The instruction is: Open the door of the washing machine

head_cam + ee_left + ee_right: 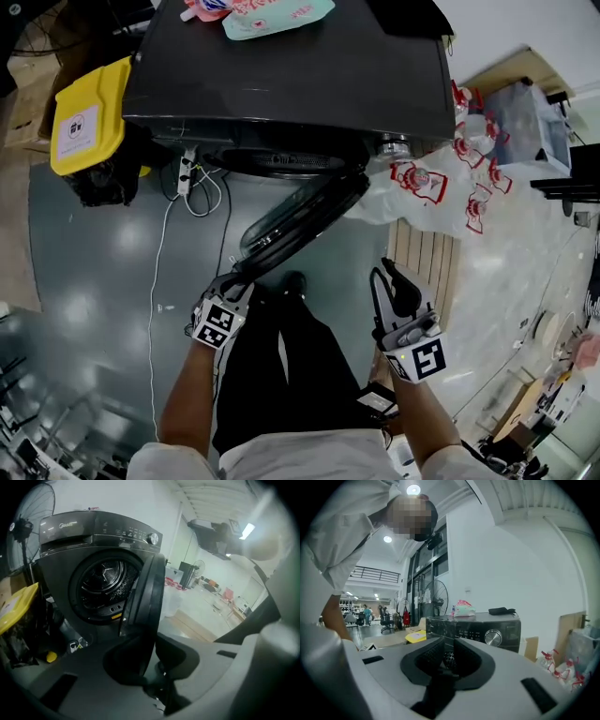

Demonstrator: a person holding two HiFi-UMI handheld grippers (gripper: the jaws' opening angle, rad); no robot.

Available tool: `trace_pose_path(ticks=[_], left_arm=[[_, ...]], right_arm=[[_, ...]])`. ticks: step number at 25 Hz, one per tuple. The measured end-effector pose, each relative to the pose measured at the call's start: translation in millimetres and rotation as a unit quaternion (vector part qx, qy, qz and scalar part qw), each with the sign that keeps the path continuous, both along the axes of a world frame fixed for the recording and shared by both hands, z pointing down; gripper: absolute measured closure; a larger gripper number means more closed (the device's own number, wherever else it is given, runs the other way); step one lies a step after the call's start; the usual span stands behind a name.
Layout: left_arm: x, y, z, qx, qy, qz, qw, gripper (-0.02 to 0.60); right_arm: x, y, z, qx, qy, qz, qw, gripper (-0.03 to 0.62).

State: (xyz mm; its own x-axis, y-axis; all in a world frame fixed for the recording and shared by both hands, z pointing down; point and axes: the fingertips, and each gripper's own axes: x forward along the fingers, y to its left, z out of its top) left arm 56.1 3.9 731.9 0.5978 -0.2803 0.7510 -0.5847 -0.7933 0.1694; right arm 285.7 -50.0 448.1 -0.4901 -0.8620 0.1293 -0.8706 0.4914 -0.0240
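The washing machine [281, 84] door [300, 220] already stands partly open, swung well off the drum opening. The left hand-held gripper [236, 279] pinches the door's outer edge. The right hand-held gripper [394, 281] hangs beside it, jaws slightly apart and empty. Probably only the last of the swing is left.

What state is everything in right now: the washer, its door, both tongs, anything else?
Dark grey front-loading washing machine: upright, drum opening exposed.
Round dark door: partly open, swung out on its hinge.
Left tongs: shut on the door's rim.
Right tongs: open by a narrow gap, nothing between them.
Yellow-lidded bin: lid shut.
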Motion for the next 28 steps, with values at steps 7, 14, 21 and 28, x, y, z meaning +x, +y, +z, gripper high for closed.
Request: trace_pose_path(ticks=[7,14,21,28], left_arm=[[37,45,-1,0.005,0.037,-0.031,0.9988,0.497],[73,87,3,0.01,0.081,-0.067,0.9944,0.491],[110,112,-4,0.016,0.093,-0.064,0.9935,0.489],[139,142,-11,0.015,0.129,-0.074,0.9888,0.515]], right_arm=[[5,58,3,0.006,0.001,0.049,0.999,0.514],[-4,127,1,0.011,0.003,0.091,0.996,0.515],[-6,168,5,0.013,0.009,0.114,0.993,0.515],[-7,197,9,0.005,0.008,0.118,0.993,0.514]])
